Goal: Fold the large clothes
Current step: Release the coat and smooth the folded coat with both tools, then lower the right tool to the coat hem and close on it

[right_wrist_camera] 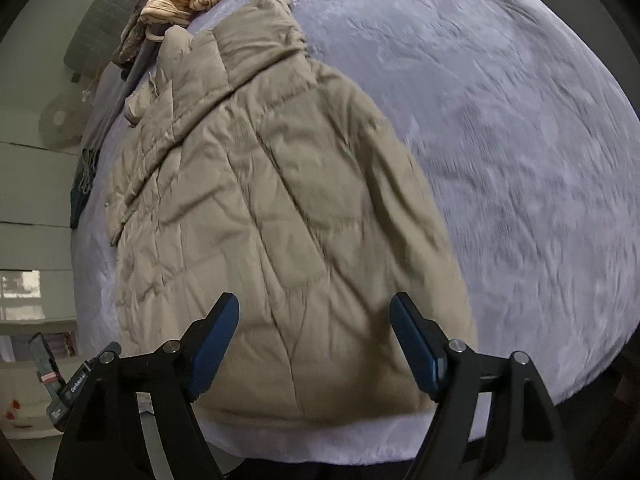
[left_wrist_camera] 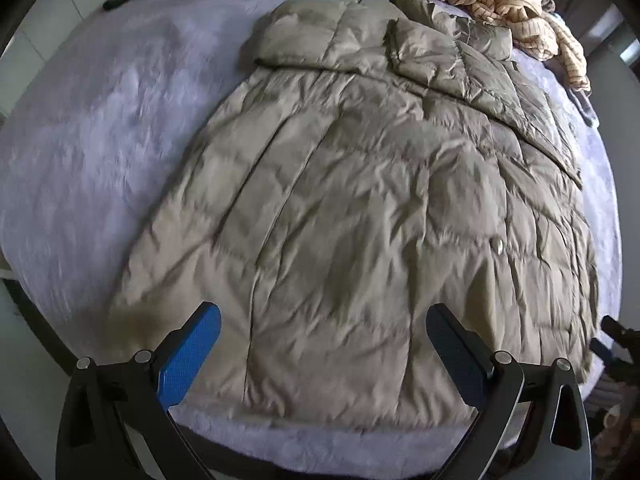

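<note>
Flat ahead, quilted jacket [left_wrist_camera: 360, 208], beneath both spread claws

A quilted olive-tan puffer jacket [left_wrist_camera: 360, 208] lies spread flat on a pale lavender plush blanket [left_wrist_camera: 92, 128], one sleeve folded across its upper right; the left gripper [left_wrist_camera: 323, 332] hovers spread wide above its hem, near a crumpled cream striped garment [left_wrist_camera: 516, 8]

Dim daylight, fisheye warp, edge blur
</note>
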Demonstrator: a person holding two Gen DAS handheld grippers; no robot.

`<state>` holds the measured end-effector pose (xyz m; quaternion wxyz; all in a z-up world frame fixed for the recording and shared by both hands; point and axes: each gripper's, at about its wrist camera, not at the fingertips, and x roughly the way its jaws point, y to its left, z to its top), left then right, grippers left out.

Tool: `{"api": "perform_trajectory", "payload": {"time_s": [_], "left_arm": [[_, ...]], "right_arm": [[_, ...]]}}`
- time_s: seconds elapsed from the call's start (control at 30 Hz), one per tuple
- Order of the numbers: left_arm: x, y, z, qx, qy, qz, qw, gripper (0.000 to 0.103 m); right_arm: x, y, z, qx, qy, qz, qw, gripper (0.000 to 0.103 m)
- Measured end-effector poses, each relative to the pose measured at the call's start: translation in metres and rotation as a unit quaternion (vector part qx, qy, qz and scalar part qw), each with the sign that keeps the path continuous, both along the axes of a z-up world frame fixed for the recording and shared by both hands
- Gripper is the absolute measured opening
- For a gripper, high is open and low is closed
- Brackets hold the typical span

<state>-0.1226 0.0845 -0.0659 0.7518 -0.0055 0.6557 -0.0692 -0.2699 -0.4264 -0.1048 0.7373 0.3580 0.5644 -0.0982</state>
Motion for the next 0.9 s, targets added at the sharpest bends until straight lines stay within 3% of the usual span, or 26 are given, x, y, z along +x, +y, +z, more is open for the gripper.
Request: {"api": "perform_trajectory", "payload": {"time_s": [0.07,0.33,0.5,0.6,0.7,0.9], "left_arm": [[-0.007,0.011,-0.002,-0.010,0.006,0.004,0.9999,0.103],[-0.027,0.062,-0.008,-0.098,0.040,0.039,0.9936,0.103],[-0.038,0.104,-0.024,-0.163,0.075,0.098,0.9788,0.103],[-0.040,0.114,-0.042,-0.194,0.106,0.110,0.9690,0.103],[-0.036,0.107,-0.058,-0.201,0.119,0.111,0.9659,0.103],[-0.019,0.089,-0.056,-0.212,0.094,0.107,0.9668,0.103]], "right_arm": [[-0.009,0.005,-0.002,0.008,-0.001,-0.008,1.000,0.102],[-0.046,0.020,-0.012,0.057,-0.011,-0.057,0.997,0.103],[-0.067,0.018,-0.021,0.092,-0.010,-0.096,0.991,0.103],[-0.077,0.016,-0.028,0.115,-0.011,-0.122,0.986,0.103],[-0.082,0.015,-0.039,0.135,-0.009,-0.146,0.980,0.103],[-0.087,0.011,-0.060,0.184,-0.018,-0.200,0.962,0.103]]}}
